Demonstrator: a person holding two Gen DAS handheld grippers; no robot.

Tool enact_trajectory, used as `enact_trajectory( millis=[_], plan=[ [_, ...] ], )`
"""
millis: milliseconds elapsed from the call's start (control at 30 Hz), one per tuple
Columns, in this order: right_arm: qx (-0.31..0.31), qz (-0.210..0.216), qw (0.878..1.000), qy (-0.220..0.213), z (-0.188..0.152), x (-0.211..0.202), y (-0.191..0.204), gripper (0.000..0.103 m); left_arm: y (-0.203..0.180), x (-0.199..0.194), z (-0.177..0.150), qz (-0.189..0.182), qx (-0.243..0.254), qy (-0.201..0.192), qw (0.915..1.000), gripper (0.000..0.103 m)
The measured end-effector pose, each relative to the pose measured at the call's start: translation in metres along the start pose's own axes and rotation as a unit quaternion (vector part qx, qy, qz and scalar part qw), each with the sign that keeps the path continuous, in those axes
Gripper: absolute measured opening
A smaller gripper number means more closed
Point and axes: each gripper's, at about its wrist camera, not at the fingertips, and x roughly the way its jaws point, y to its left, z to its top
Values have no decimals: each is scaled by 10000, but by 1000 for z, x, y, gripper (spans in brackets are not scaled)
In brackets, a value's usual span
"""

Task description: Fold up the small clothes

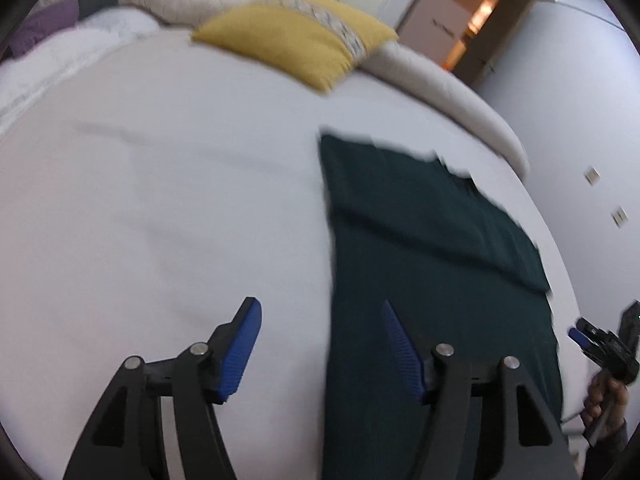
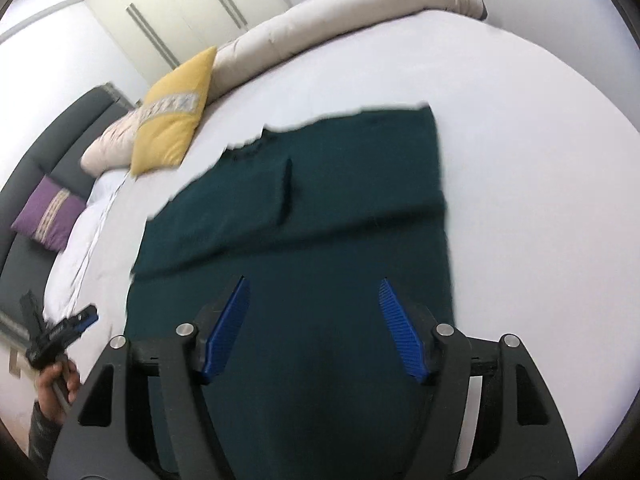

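Observation:
A dark green garment (image 1: 424, 264) lies flat on the white bed (image 1: 160, 200), its far part folded over into a band. It also shows in the right wrist view (image 2: 312, 240). My left gripper (image 1: 320, 320) is open and empty, hovering over the garment's left edge. My right gripper (image 2: 312, 300) is open and empty above the middle of the garment's near part. The right gripper shows at the right edge of the left wrist view (image 1: 588, 336); the left gripper shows at the left edge of the right wrist view (image 2: 76, 322).
A yellow cushion (image 1: 296, 36) and a beige rolled duvet (image 1: 448, 92) lie at the far side of the bed. A purple cushion (image 2: 48, 212) leans on the dark headboard (image 2: 52, 140). A doorway (image 1: 460, 12) and wardrobe doors (image 2: 172, 12) stand beyond.

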Motion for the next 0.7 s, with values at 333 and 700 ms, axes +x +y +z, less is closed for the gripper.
enact_trajectory(
  millis=[333, 700],
  plan=[
    [535, 434, 9957, 619, -109, -64, -57, 64, 14, -32, -105, -578, -305, 944, 9934, 65],
    [1185, 838, 9847, 962, -164, -90, -99, 58, 21, -26, -117, -1262, -668, 1378, 9801, 64]
  ],
)
